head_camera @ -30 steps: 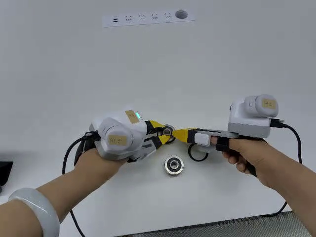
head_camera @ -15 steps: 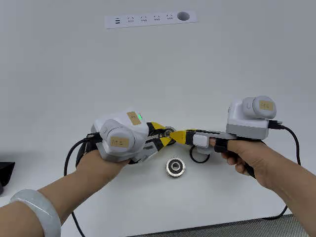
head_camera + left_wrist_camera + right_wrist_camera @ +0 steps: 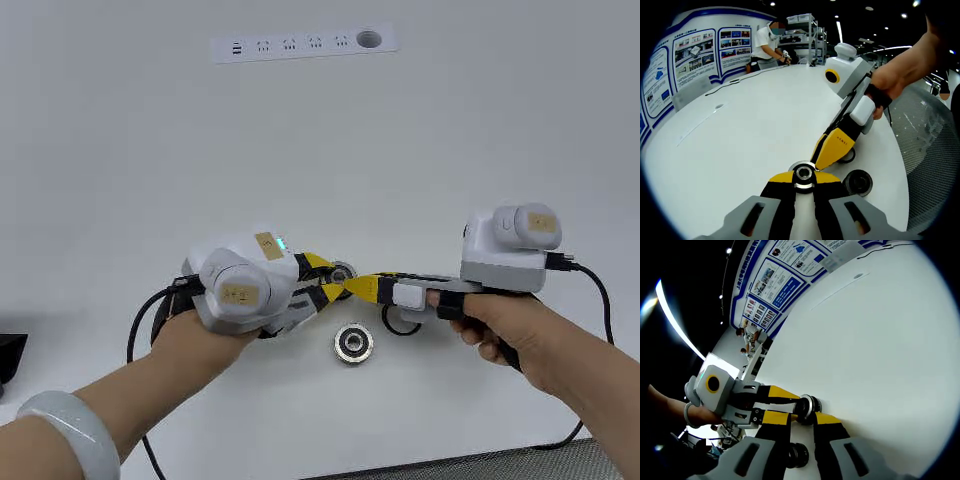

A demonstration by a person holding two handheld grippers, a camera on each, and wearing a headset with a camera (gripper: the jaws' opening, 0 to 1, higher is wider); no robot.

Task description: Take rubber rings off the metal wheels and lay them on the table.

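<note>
My left gripper (image 3: 332, 277) is shut on a small metal wheel (image 3: 342, 270) and holds it above the white table. In the left gripper view the wheel (image 3: 804, 172) sits between my yellow tips (image 3: 804, 179). My right gripper (image 3: 350, 285) comes in from the right, and its narrow-set tips (image 3: 802, 416) pinch the wheel's (image 3: 807, 404) dark rubber rim. A second wheel (image 3: 353, 343) lies on the table below them. A loose black rubber ring (image 3: 398, 322) lies beside it, partly hidden by the right gripper.
A white power strip (image 3: 300, 43) lies at the far side of the table (image 3: 320, 150). A black object (image 3: 8, 350) sits at the left edge. Cables trail from both grippers. People stand at a distant bench (image 3: 771, 40).
Both grippers stay together at the held wheel. The camera has shifted a little. The loose wheel and ring lie where they were.
</note>
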